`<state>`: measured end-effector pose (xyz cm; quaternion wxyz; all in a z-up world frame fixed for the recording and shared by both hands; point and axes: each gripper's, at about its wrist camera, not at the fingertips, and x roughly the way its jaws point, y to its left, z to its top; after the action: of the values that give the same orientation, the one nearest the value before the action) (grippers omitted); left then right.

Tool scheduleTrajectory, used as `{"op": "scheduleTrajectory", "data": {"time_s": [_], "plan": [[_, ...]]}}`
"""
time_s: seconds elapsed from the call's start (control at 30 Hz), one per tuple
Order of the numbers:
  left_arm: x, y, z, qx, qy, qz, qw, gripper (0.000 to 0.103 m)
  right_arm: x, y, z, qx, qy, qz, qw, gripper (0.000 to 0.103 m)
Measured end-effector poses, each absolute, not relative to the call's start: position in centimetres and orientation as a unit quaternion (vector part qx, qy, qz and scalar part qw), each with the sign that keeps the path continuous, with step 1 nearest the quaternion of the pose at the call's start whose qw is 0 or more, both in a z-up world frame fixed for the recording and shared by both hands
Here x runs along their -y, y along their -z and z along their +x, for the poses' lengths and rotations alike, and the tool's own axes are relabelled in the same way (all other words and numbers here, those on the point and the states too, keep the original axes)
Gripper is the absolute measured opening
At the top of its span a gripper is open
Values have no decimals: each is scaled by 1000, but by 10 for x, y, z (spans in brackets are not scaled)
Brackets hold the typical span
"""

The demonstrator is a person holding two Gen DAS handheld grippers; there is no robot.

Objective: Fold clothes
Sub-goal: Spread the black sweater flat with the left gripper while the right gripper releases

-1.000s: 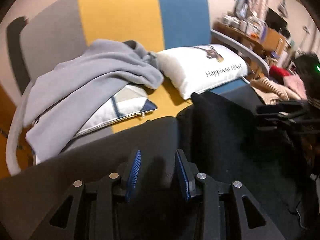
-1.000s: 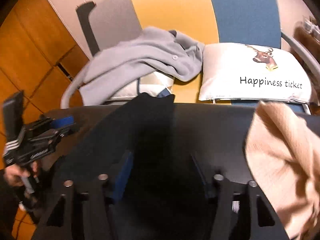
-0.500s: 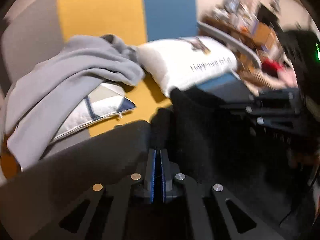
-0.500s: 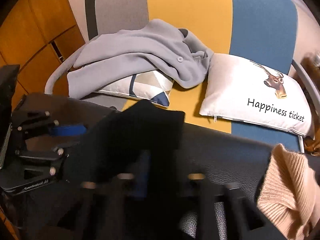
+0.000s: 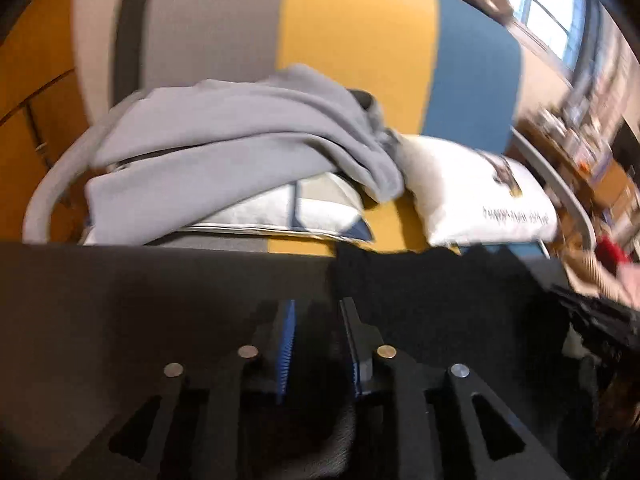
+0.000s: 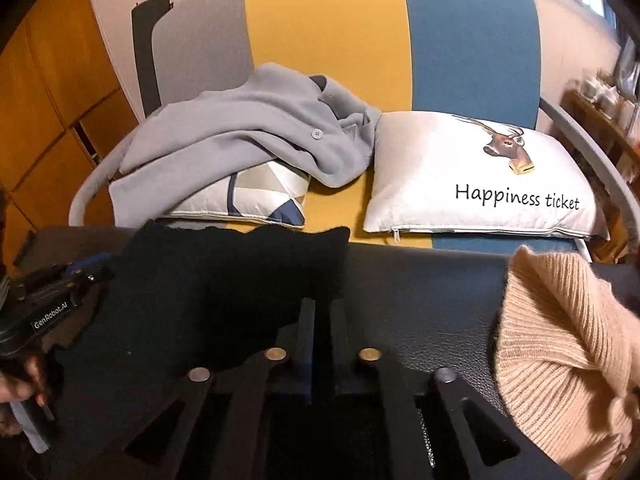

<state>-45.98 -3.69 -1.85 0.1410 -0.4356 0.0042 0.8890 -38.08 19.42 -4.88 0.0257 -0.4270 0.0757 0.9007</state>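
A black garment [image 6: 220, 280] lies spread on a black leather surface [image 6: 420, 300]. My right gripper [image 6: 322, 304] has its jaws almost together at the garment's right edge, pinching the cloth. In the left wrist view the same black garment [image 5: 440, 300] lies just right of my left gripper [image 5: 318, 308], which stands open over the leather with its blue pad [image 5: 286, 344] bare. The left gripper [image 6: 52, 292] also shows at the garment's left edge, held by a hand [image 6: 16, 384]. The right gripper [image 5: 600, 320] appears blurred at the far right.
A beige knit sweater [image 6: 560, 360] is heaped at the right of the surface. Behind it stands a grey, yellow and blue sofa [image 6: 328, 40], with a grey garment [image 6: 248, 140] over a patterned cushion [image 6: 260, 196] and a white deer pillow [image 6: 480, 176].
The left gripper shut on the black garment, swung, then opened and let it go. The right gripper went from wide open to nearly shut. The raised black flap now lies flat.
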Motion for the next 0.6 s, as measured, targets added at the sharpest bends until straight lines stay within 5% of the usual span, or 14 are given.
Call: {"op": "scheduleTrajectory", "data": {"time_s": [0.17, 0.43, 0.6], "plan": [[73, 5, -407, 20, -908, -394, 144, 23, -183, 26, -355, -56, -917, -395, 6, 24], [71, 44, -335, -98, -903, -395, 139, 24, -134, 36, -311, -46, -907, -415, -59, 43], [82, 49, -362, -93, -902, -410, 100, 37, -132, 50, -314, -38, -906, -420, -27, 44]]}}
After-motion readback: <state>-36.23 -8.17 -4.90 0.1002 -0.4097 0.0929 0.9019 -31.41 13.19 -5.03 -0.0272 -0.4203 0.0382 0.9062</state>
